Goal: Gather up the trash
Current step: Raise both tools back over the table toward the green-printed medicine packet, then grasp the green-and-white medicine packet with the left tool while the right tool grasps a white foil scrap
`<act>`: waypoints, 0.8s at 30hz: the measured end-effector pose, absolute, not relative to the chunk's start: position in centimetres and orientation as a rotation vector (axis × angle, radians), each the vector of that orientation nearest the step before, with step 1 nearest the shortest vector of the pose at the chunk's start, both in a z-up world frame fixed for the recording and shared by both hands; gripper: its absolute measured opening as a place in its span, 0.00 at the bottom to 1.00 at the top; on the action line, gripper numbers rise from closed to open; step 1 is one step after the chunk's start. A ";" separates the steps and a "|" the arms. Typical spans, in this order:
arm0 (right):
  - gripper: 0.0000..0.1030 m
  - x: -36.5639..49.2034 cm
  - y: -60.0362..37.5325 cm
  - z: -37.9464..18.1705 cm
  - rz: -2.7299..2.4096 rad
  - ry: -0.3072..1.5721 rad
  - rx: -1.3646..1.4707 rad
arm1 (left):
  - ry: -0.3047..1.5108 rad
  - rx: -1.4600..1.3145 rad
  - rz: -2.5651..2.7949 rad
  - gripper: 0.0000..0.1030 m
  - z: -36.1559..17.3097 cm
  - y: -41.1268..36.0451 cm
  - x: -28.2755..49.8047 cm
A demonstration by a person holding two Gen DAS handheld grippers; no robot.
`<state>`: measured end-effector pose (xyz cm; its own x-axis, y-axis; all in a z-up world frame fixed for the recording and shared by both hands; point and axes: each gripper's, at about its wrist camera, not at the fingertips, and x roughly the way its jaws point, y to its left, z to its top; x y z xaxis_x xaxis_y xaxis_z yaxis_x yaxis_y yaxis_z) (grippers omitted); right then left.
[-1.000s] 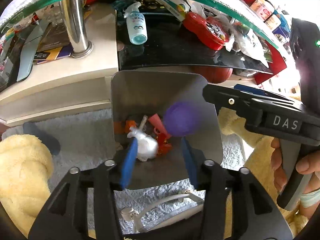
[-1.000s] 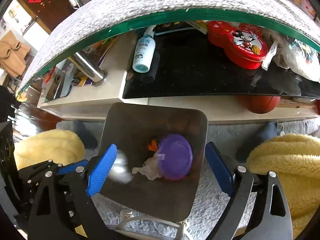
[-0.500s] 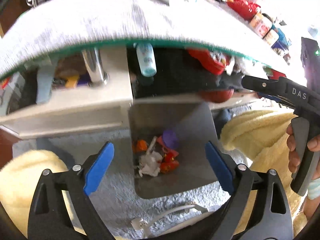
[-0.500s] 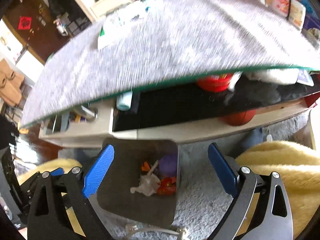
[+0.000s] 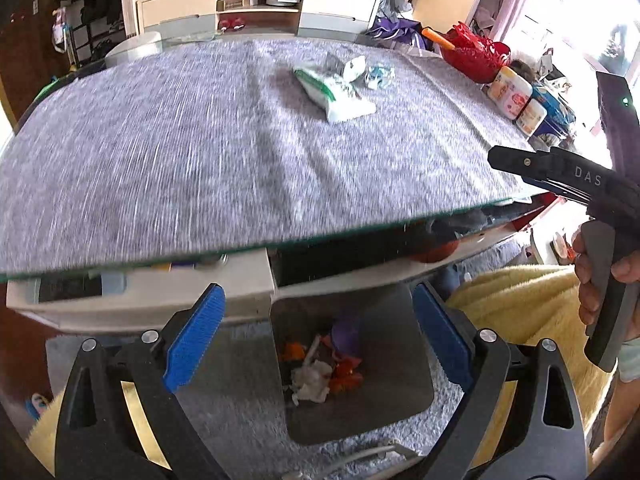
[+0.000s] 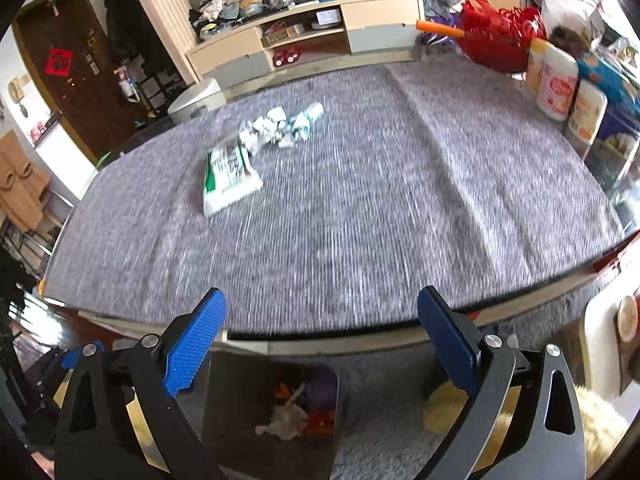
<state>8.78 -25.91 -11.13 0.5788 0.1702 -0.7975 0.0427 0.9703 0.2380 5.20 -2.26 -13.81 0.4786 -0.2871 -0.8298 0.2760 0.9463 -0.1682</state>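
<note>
A grey trash bin (image 5: 404, 376) stands on the floor below the table edge; it holds white tissue, a purple lid and red and orange scraps. It also shows in the right wrist view (image 6: 228, 412). On the grey tablecloth lie a white and green packet (image 5: 334, 94) (image 6: 230, 178) and crumpled white and blue wrappers (image 5: 370, 72) (image 6: 280, 126). My left gripper (image 5: 318, 338) is open and empty above the bin. My right gripper (image 6: 320, 346) is open and empty at the table's near edge; its body shows in the left wrist view (image 5: 560, 172).
A red basket (image 6: 500, 46) and several round canisters (image 6: 558, 84) stand at the table's right end. Yellow fluffy cushions (image 5: 516, 304) flank the bin. A white cable (image 5: 360, 456) lies on the carpet. A TV cabinet (image 6: 308, 40) stands behind the table.
Both grippers have risen from just over the bin to table height, so the tabletop and its trash came into view. The left gripper opened wide. The purple lid and white tissue dropped into the bin.
</note>
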 end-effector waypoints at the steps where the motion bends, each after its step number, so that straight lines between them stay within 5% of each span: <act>1: 0.94 9.5 -25.9 -11.0 0.074 0.951 0.240 | 1.013 -0.010 -0.344 0.87 -13.6 -2.4 5.8; 18: 0.93 19.2 -26.2 -10.5 0.079 0.920 0.247 | 0.984 -0.023 -0.343 0.87 -12.6 -5.8 17.1; 24: 0.74 23.2 -25.7 -11.6 0.112 0.942 0.244 | 0.994 -0.022 -0.331 0.86 -13.2 -7.4 20.8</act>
